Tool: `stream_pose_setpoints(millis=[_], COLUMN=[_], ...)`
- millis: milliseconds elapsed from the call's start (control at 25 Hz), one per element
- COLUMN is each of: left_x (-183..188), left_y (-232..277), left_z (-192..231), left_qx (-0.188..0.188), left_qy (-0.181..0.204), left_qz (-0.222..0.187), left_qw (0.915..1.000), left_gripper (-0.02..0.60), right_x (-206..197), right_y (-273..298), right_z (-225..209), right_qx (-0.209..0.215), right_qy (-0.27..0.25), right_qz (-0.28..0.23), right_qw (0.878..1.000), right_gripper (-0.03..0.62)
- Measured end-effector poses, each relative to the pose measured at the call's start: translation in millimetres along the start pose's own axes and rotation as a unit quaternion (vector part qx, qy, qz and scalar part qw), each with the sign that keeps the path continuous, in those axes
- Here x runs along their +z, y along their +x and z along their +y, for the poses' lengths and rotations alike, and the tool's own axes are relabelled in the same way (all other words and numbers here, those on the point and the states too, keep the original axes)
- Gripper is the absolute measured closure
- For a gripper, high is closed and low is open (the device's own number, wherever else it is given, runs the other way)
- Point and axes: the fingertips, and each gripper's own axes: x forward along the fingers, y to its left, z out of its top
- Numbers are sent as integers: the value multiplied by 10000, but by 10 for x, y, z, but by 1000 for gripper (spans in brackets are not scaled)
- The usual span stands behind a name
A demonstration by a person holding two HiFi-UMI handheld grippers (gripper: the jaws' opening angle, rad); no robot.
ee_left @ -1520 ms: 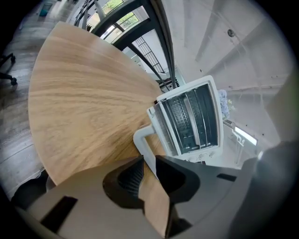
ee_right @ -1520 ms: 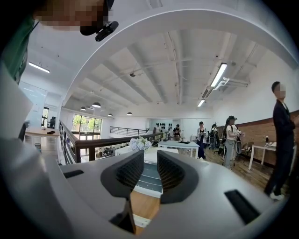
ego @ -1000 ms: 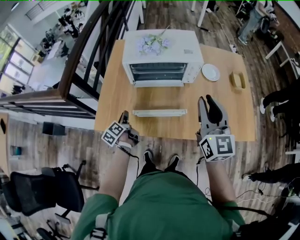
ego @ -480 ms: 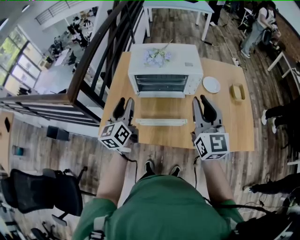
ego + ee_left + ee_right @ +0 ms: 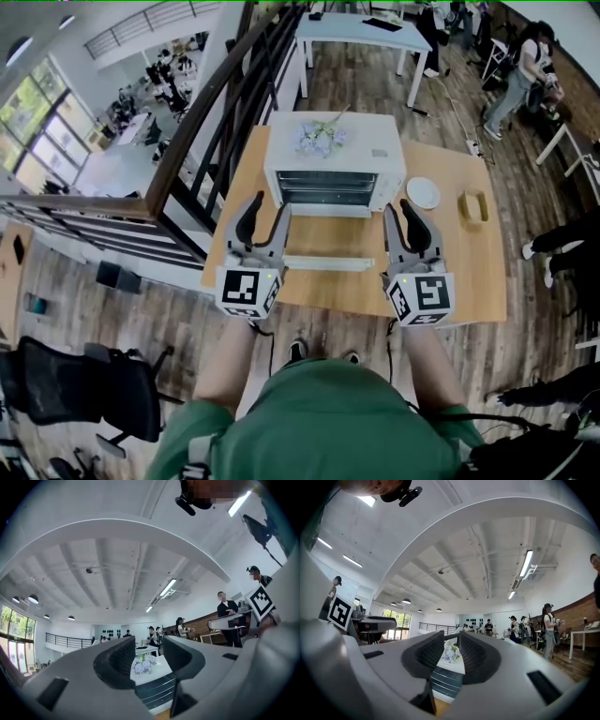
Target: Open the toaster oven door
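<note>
Toaster oven [image 5: 336, 173], upper centre on the wooden table [image 5: 455, 272]: its door [image 5: 328, 263] apparently already lies flat, so little seems left. Left gripper [image 5: 268, 204], whose jaws have just been opening wide, and half-open right gripper [image 5: 399, 206] hover empty.

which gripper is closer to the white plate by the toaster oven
Right. The right gripper hovers just in front of the white plate, slightly to its left; the left gripper is on the far side of the toaster oven, off its front left corner.
</note>
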Motion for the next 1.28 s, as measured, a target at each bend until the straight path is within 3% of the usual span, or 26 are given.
stream_pose_setpoints(millis=[560, 1280], left_x=[426, 231], left_y=[-18, -1], left_z=[-161, -191], left_qx=[70, 230], left_qy=[488, 462], left_qz=[-253, 78], left_qw=[9985, 9986], left_gripper=[400, 400], right_x=[261, 170], right_y=[4, 31], right_z=[35, -24], right_qx=[180, 323], right_qy=[-132, -71], right_qz=[-337, -281], right_qw=[9992, 9991], right_gripper=[488, 488])
